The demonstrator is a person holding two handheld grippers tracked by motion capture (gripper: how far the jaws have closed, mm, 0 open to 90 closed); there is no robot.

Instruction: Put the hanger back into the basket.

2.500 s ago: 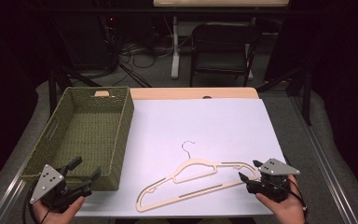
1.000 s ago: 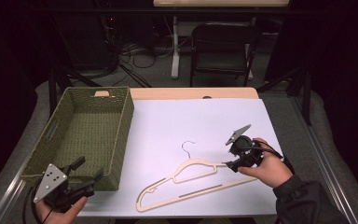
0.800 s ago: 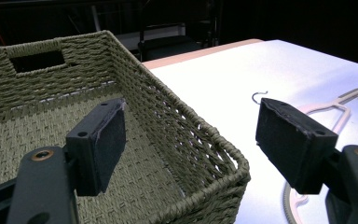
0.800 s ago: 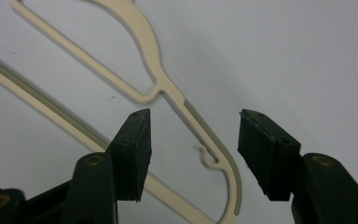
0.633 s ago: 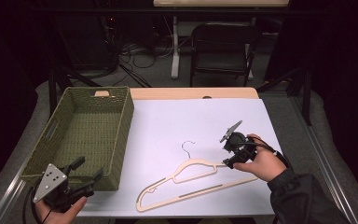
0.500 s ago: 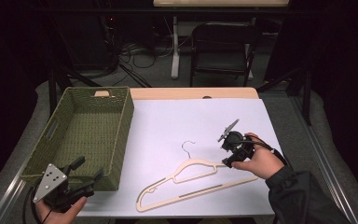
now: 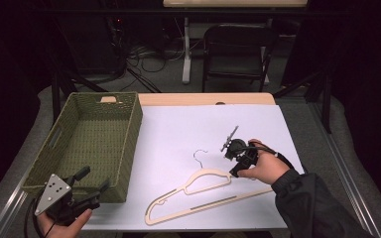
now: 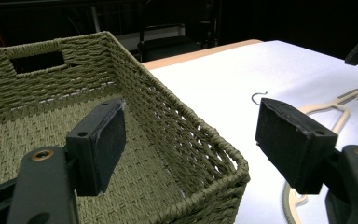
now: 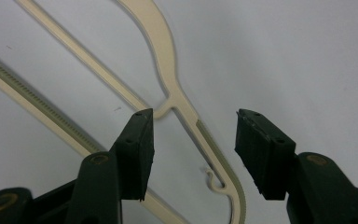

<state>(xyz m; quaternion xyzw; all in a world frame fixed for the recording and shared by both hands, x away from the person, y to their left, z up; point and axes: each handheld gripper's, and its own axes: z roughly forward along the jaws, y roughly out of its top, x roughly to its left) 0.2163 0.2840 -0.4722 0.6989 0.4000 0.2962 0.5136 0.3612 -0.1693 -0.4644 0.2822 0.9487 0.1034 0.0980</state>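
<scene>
right gripper view: unlabelled hanger (image 9: pixel 177 100)

You are wearing a dark, long sleeve (image 7: pixel 311 201) on your right arm, reaching to the wrist. Your black two-jaw right gripper (image 9: pixel 193 151) is showing flat rectangular jaws with dark pads, each on a black arm with a brass-coloured screw at its pivot. Your black two-jaw left gripper (image 8: pixel 200 144) is showing the same blocky jaws and brass screws. It is carrying a grey three-cornered plate (image 7: pixel 53 193) dotted with small holes.
</scene>
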